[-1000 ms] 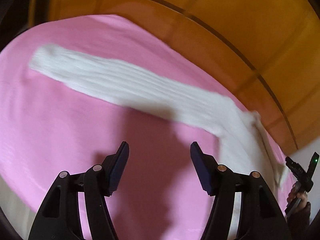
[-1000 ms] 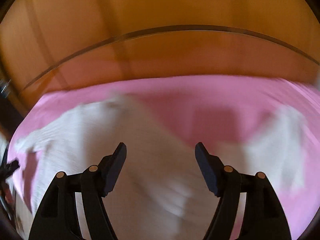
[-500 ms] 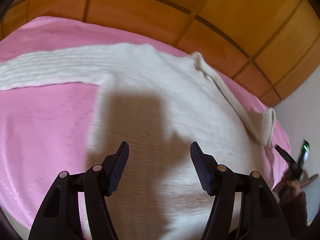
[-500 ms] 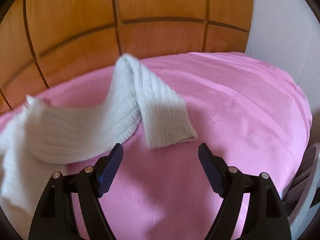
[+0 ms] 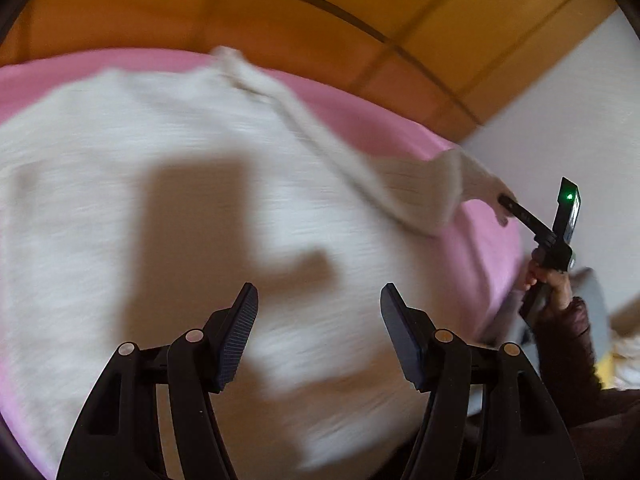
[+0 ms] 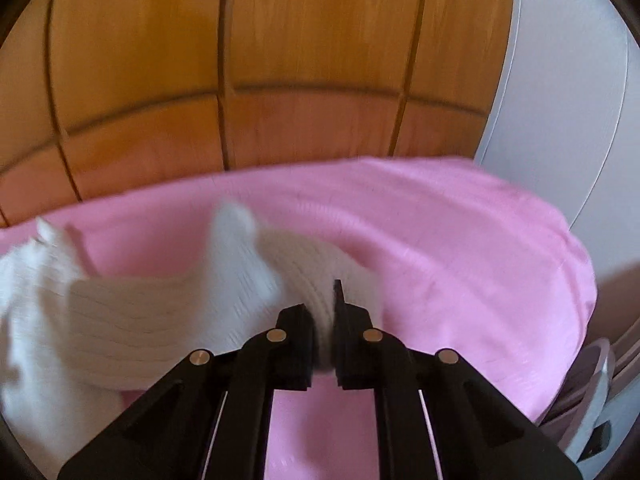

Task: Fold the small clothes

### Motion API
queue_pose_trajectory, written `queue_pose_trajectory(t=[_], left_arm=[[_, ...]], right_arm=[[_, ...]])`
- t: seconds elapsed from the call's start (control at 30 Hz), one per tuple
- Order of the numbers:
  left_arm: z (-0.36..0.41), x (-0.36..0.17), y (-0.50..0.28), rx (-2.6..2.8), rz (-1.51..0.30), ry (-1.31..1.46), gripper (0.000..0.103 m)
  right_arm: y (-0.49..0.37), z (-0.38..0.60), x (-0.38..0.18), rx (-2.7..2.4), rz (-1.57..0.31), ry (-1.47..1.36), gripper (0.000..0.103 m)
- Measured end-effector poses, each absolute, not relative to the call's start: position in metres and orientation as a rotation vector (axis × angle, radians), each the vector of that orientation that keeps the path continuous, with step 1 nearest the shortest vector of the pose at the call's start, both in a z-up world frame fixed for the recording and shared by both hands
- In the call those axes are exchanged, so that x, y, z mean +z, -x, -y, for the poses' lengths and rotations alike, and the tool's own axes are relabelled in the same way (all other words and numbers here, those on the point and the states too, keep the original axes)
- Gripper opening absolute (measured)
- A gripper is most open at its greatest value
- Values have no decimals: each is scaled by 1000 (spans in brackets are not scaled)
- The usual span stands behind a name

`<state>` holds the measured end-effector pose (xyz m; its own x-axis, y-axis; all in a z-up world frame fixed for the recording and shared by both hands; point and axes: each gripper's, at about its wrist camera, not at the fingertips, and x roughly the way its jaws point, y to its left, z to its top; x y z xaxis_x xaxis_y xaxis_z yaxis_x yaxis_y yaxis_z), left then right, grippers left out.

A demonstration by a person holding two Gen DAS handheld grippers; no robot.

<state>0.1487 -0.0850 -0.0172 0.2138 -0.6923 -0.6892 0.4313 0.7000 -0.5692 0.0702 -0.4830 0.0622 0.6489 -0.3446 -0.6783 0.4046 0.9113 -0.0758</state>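
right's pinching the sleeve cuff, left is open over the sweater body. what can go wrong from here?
The right gripper pinches only the cuff end of the sleeve, so the knit may slip out mid-fold. The left gripper hangs open above the white sweater, pinning nothing, so the pull may drag the body across the pink sheet.

Pink bedsheet (image 6: 460,248), smooth, spreads across the bed and runs up to a wooden headboard (image 6: 312,60). Headboard: orange-brown panels split by dark grooves, standing directly behind the sheet's far edge. White wall (image 6: 560,92) adjoins the headboard on its right side. Below that wall, off the sheet's right edge, blurred grey and yellow items (image 5: 616,344), unidentifiable.
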Motion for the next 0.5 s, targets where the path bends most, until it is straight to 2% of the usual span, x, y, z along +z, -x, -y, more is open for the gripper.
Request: queue_pose_trajectory(t=[0.03, 0.23, 0.4, 0.47, 0.5], left_arm=[[97, -20, -155, -832, -1120, 299, 70], [159, -43, -195, -939, -1213, 437, 70], [192, -59, -218, -917, -1264, 490, 70], [199, -59, -225, -928, -1269, 489, 61], [201, -58, -227, -927, -1279, 476, 52]], right_arm=[[-63, 485, 71, -422, -742, -88, 7], [-19, 497, 103, -392, -743, -190, 7], [15, 510, 94, -370, -783, -346, 7], [22, 513, 90, -333, -794, -399, 7], [24, 514, 88, -305, -802, -428, 7]])
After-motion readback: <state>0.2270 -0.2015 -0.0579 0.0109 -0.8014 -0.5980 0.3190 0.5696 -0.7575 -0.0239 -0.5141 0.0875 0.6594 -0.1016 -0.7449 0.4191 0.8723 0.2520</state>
